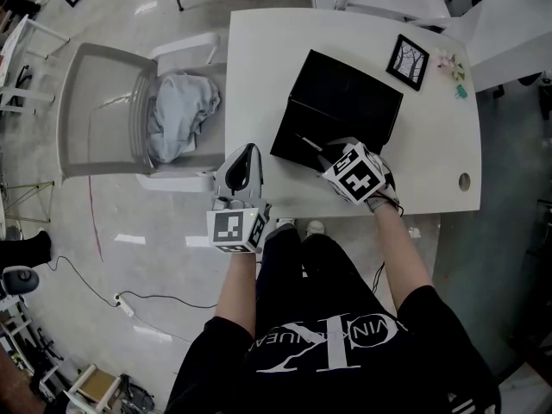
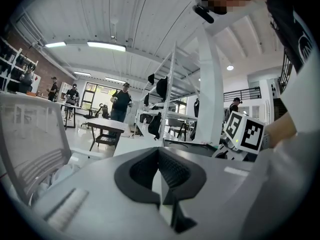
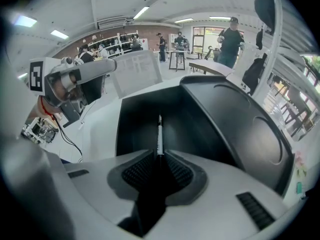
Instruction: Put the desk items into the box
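Observation:
An open black box lies on the white desk, its lid folded back behind it. My right gripper hangs over the box's near corner, shut on a thin pen. In the right gripper view the pen sticks out from between the pads, pointing down into the box, with the lid to the right. My left gripper is held off the desk's left edge, shut with nothing in it. A small framed picture lies at the back right.
Small colourful trinkets lie near the desk's right edge, and a cable hole is at the front right. A grey chair with a pale cloth on it stands left of the desk. People stand far off in the room.

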Tool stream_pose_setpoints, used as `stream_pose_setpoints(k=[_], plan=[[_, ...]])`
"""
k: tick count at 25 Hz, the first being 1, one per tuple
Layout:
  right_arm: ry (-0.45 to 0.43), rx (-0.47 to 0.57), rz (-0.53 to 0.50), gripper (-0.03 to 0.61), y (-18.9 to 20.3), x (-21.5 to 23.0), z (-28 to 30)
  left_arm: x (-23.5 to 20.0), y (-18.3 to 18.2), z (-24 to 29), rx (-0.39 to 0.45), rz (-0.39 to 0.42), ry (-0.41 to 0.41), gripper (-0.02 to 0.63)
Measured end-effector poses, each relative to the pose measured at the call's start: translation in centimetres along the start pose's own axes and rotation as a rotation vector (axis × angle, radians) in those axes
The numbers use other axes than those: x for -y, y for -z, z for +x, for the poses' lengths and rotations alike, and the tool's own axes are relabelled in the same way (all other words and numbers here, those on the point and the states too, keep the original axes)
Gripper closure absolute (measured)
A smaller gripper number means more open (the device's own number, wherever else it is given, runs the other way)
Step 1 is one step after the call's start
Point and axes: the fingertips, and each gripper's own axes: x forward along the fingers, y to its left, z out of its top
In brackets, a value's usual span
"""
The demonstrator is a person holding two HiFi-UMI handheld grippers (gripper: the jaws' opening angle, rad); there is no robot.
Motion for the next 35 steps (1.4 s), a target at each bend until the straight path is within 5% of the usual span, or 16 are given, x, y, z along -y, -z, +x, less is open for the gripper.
stream_pose_setpoints(k=[16, 35], plan=[[0.059, 0.111, 0.010, 0.535, -0.9, -1.0, -3.9, 2.0, -1.4, -2.1, 0.029, 0.027, 0.009, 0.604], [0.300, 0.520, 0.198, 0.564, -0.1, 0.3, -15.0, 5.5, -3.9, -5.2, 0.065, 0.077, 0.033, 0.604]])
